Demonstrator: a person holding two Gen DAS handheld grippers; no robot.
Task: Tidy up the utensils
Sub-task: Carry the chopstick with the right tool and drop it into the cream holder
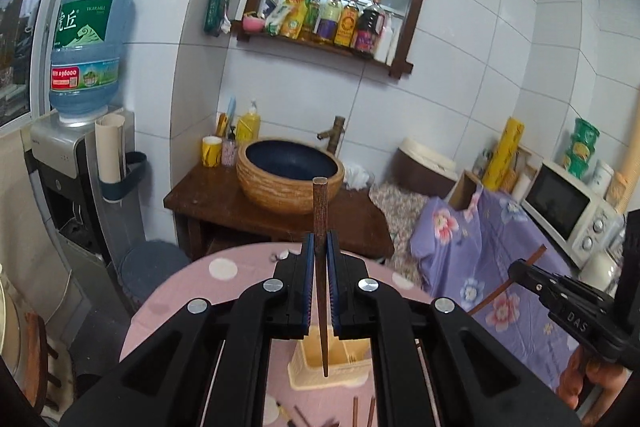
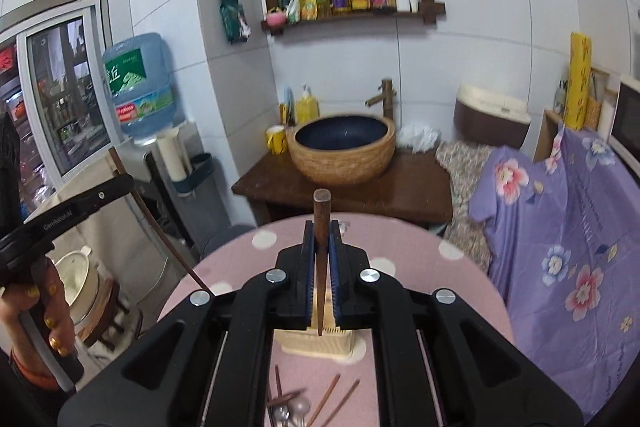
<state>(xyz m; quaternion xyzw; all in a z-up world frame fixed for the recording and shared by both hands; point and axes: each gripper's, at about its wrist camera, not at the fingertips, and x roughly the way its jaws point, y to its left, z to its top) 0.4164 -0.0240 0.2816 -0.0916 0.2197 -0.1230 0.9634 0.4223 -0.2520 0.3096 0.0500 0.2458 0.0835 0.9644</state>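
Each claw, left (image 1: 319,247) and right (image 2: 322,239), clamps one upright wooden chopstick (image 1: 320,211) (image 2: 321,223) above the cream utensil holder (image 1: 320,367) on the pink bench (image 1: 224,275).

The left tongs (image 1: 319,279), black with blue-padded fingers (image 1: 307,283), are clamped on a dark brown wooden chopstick (image 1: 320,215) held upright, thick end up. The right tongs (image 2: 320,267) grip a second brown wooden chopstick (image 2: 321,223) the same way. Each pair is carried by a bare hand: the left hand (image 2: 48,303), with yellow-painted nails, and the right hand (image 1: 592,383), both wrapped round a black handle.
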